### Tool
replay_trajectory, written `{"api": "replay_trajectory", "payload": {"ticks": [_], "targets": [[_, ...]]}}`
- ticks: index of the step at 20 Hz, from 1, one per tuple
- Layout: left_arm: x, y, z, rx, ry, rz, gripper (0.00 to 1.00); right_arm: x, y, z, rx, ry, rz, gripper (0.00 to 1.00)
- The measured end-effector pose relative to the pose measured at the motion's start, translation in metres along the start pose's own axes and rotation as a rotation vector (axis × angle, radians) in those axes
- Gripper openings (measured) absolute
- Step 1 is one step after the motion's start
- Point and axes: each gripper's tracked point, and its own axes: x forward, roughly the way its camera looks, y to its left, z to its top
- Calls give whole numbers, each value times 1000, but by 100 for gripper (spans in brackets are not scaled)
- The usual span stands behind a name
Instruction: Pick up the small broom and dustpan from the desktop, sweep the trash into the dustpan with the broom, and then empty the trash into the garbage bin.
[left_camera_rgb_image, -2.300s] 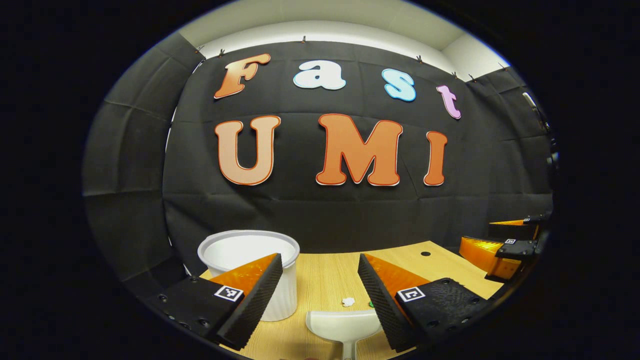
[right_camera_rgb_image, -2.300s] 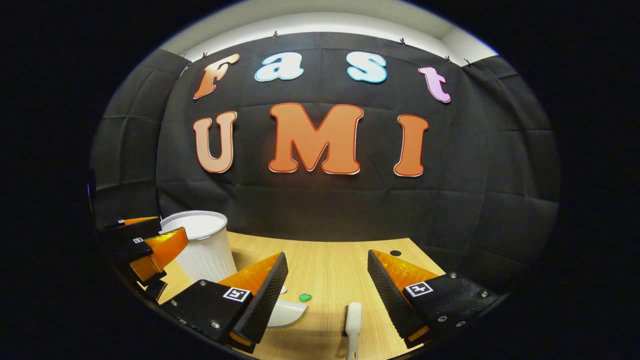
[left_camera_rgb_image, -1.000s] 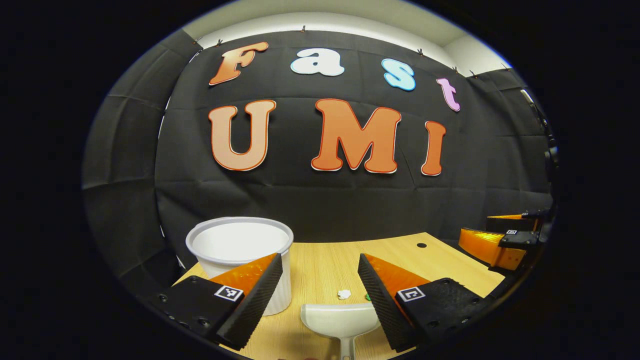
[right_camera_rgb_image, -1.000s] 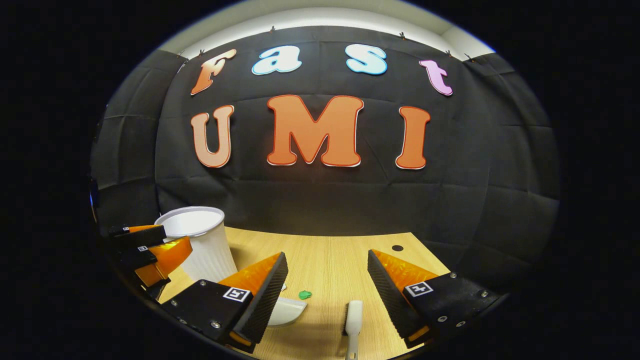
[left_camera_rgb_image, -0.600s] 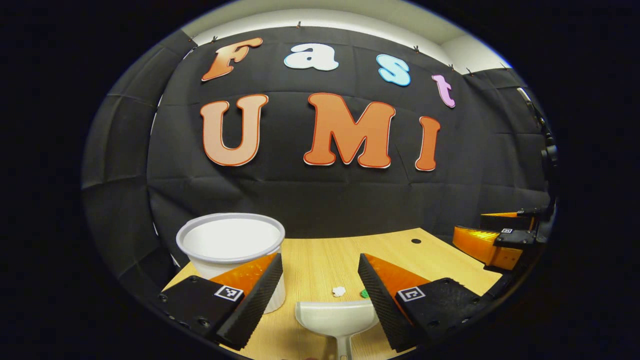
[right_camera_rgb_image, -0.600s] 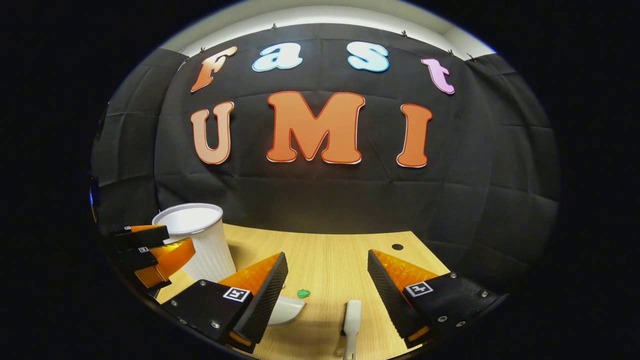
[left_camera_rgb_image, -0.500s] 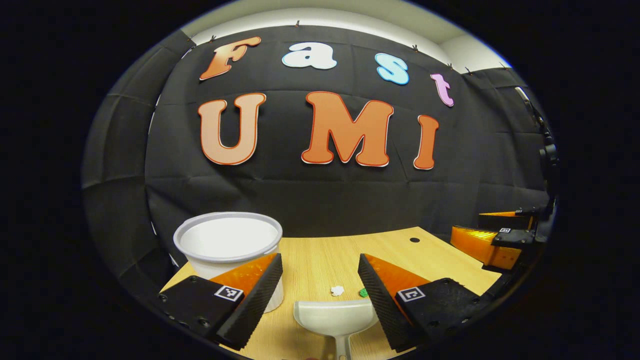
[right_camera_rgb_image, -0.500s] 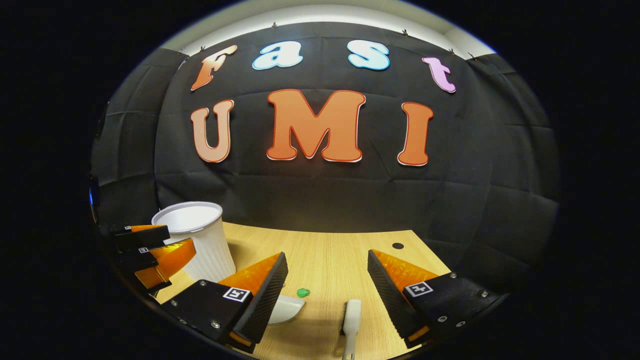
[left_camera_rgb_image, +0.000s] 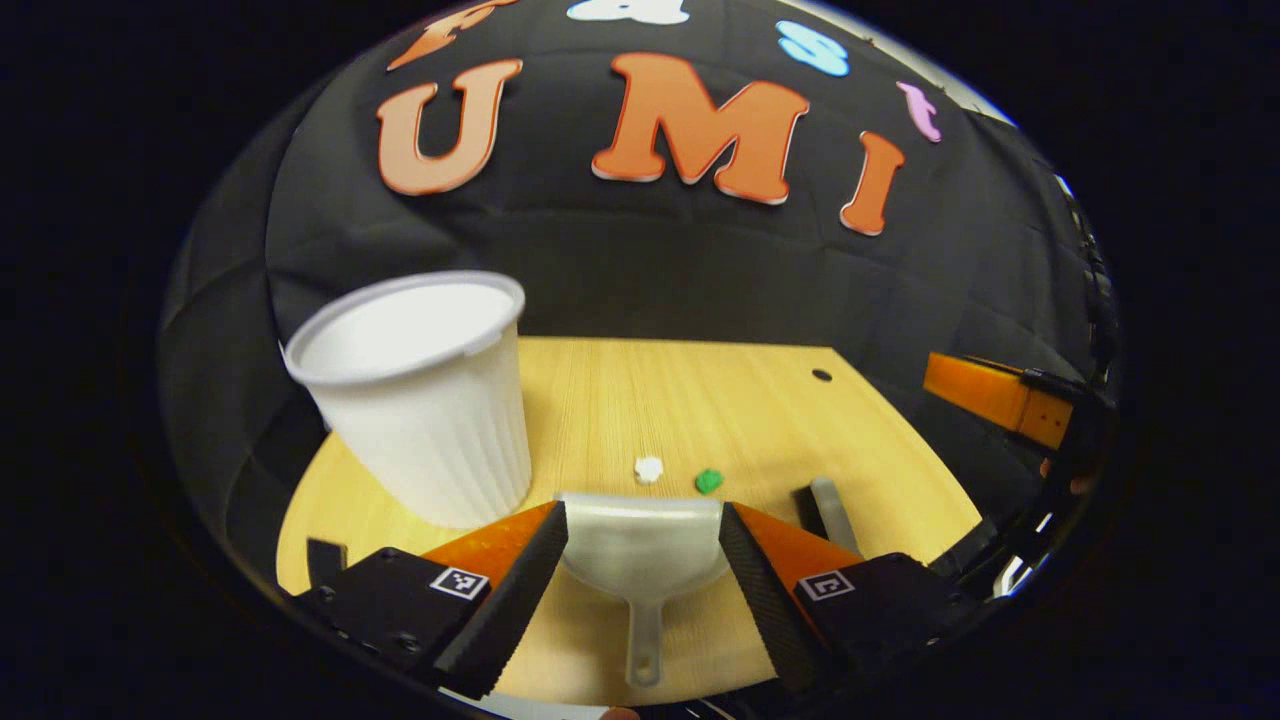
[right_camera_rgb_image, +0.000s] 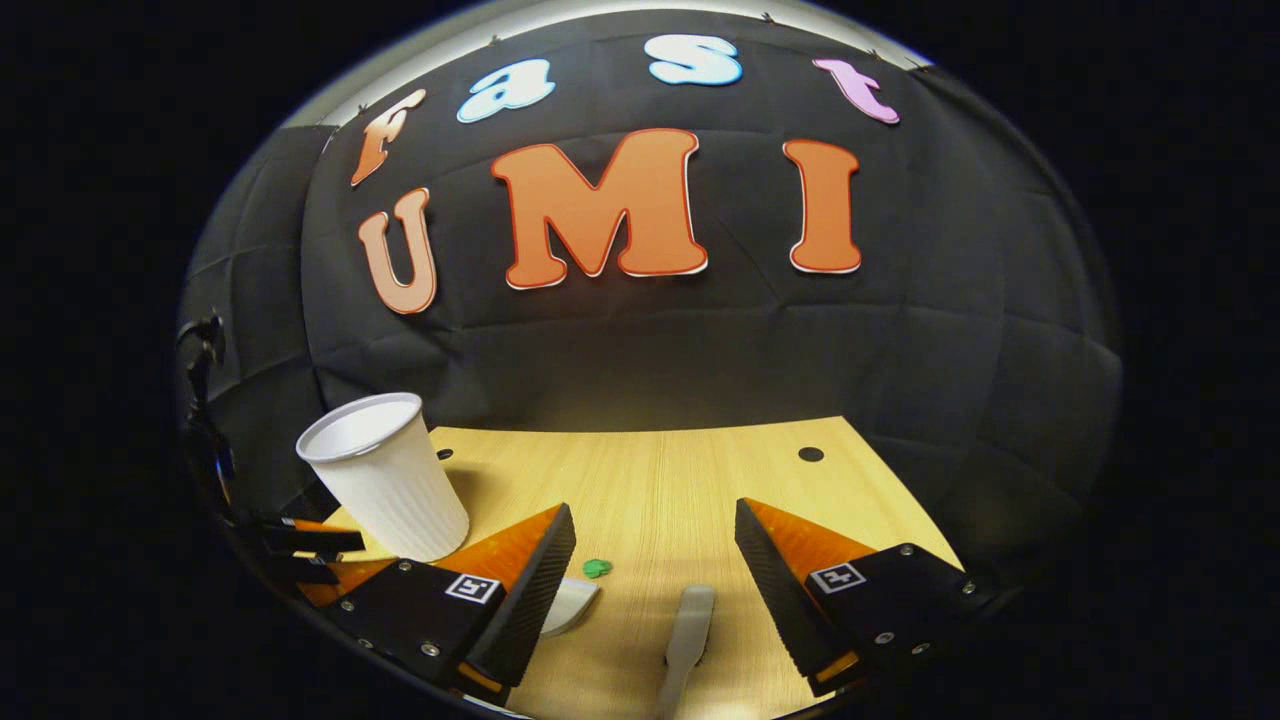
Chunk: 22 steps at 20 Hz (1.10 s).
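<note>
My left tool (left_camera_rgb_image: 640, 535) hung open over the dustpan (left_camera_rgb_image: 643, 548) on the bench (left_camera_rgb_image: 700, 400); my right tool (right_camera_rgb_image: 655, 550) gaped above the broom (right_camera_rgb_image: 685, 625), the bin (left_camera_rgb_image: 420, 395) nearby.

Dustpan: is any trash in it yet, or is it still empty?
Empty. The dustpan shows a bare scoop; the white scrap and green scrap lie on the desktop beyond it.
</note>
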Motion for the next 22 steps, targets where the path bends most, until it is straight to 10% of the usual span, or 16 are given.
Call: {"api": "replay_trajectory", "payload": {"ticks": [9, 22], "targets": [[17, -2, -113, -43, 580, 8, 98, 30, -41, -40, 31, 152, 93, 97], [71, 13, -129, 17, 847, 34, 99, 9, -81, -91, 104, 310, 9, 97]]}}
